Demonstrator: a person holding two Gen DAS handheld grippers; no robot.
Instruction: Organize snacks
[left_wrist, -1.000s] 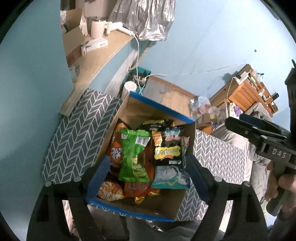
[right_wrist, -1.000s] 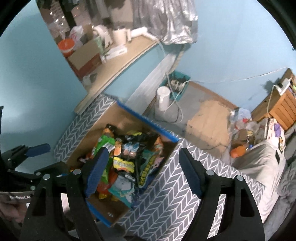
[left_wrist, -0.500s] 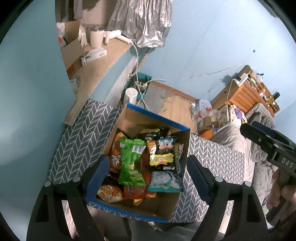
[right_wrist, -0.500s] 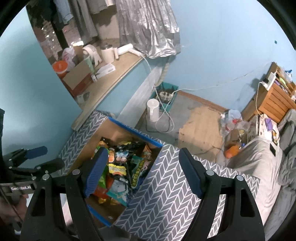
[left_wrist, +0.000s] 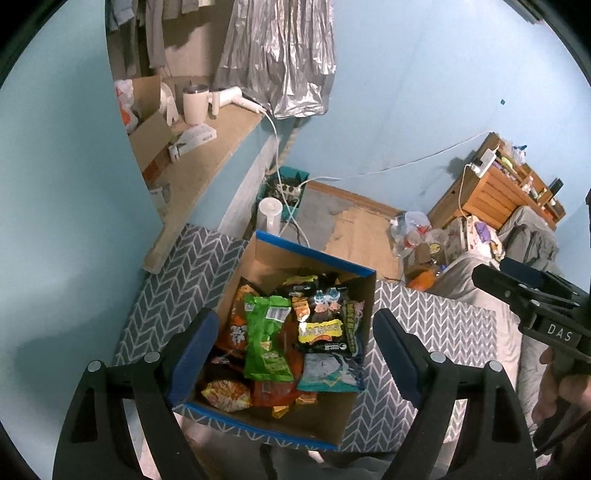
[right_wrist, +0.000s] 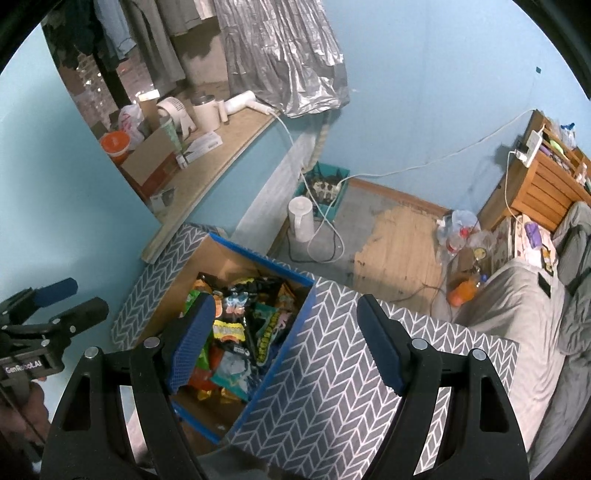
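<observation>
A grey bin with a white chevron pattern (left_wrist: 173, 291) takes up the lower middle of both views, and everything else is placed against it. Its cardboard-lined compartment with blue-taped rim (left_wrist: 314, 254) stands open on top, and beside that, on the bin's right, a closed chevron lid (right_wrist: 332, 369) covers the rest. Behind the bin a wooden shelf (left_wrist: 199, 173) runs along the blue wall, and to the bin's right lies a bed with grey sheets (right_wrist: 517, 295).

Inside the open compartment sits a loose heap of snack bags: a green bag (left_wrist: 267, 339) on top toward the left, a black bag with yellow lettering (left_wrist: 323, 321) to its right, a pale teal bag (left_wrist: 328, 373) at the front right, and an orange bag (left_wrist: 236, 321) at the far left.

The left gripper (left_wrist: 291, 354) hovers above the heap, its fingers spread wide and empty. The right gripper (right_wrist: 284, 343) hangs over the edge between compartment and lid, fingers likewise spread, holding nothing.
</observation>
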